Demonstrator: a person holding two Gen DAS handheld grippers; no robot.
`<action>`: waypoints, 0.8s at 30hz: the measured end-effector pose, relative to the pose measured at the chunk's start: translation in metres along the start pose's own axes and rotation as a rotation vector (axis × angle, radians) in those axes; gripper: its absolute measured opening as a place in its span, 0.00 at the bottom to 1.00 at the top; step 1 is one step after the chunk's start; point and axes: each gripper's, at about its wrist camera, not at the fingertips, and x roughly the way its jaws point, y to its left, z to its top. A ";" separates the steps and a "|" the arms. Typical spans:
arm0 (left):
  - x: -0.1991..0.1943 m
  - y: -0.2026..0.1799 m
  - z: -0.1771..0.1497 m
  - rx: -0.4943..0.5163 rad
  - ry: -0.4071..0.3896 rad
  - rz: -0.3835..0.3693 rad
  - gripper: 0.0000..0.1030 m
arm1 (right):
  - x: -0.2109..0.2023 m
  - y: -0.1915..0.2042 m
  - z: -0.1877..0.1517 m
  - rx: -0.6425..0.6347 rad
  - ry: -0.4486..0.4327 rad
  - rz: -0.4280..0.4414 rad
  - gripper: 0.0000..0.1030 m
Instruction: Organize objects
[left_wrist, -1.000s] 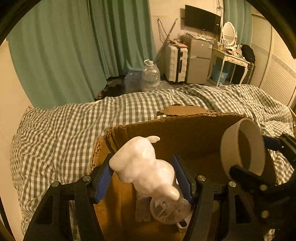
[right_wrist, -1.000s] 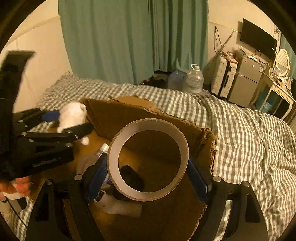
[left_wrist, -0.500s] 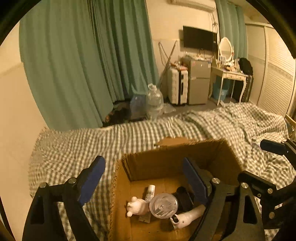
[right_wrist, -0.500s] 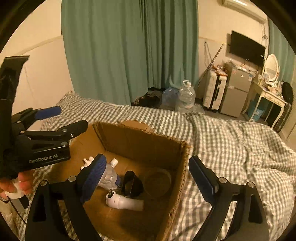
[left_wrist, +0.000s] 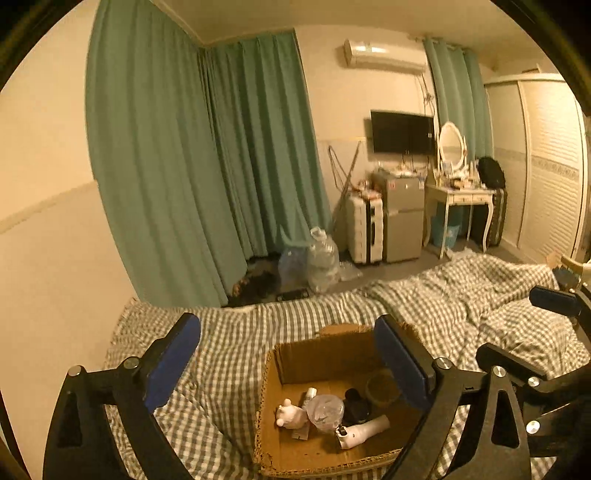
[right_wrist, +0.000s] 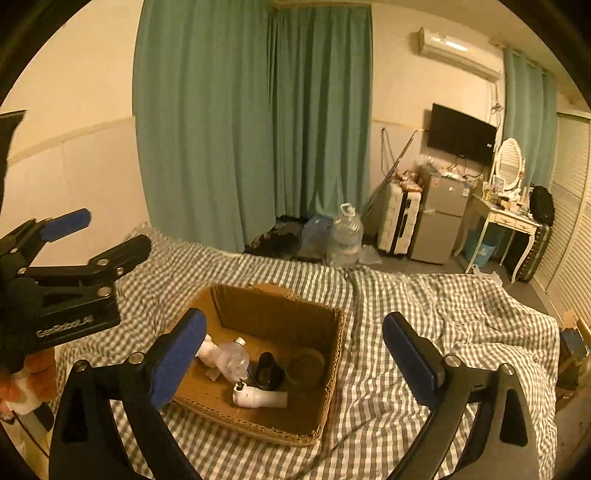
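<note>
Right wrist: cardboard box (right_wrist: 334, 354) holds perhaps 5 items.

Left hand-held gripper (left_wrist: 288, 365): black frame, blue pads, jaws spread wide after just opening, nothing between them; pointed forward and somewhat downward. Right hand-held gripper (right_wrist: 295, 354): same build, jaws likewise wide after just opening, nothing held, also tilted downward. In the right wrist view, the left one sits at the left edge, with the person's hand (right_wrist: 22, 384) gripping its handle.
</note>
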 end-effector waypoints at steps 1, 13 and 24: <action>-0.013 0.001 0.001 -0.002 -0.018 0.004 0.97 | -0.008 0.001 0.000 0.001 -0.010 -0.004 0.96; -0.086 0.006 -0.037 -0.035 -0.093 0.004 0.99 | -0.073 0.011 -0.035 0.063 -0.151 -0.056 0.99; -0.117 -0.004 -0.090 -0.040 -0.183 0.061 1.00 | -0.078 0.035 -0.096 0.025 -0.297 -0.187 0.99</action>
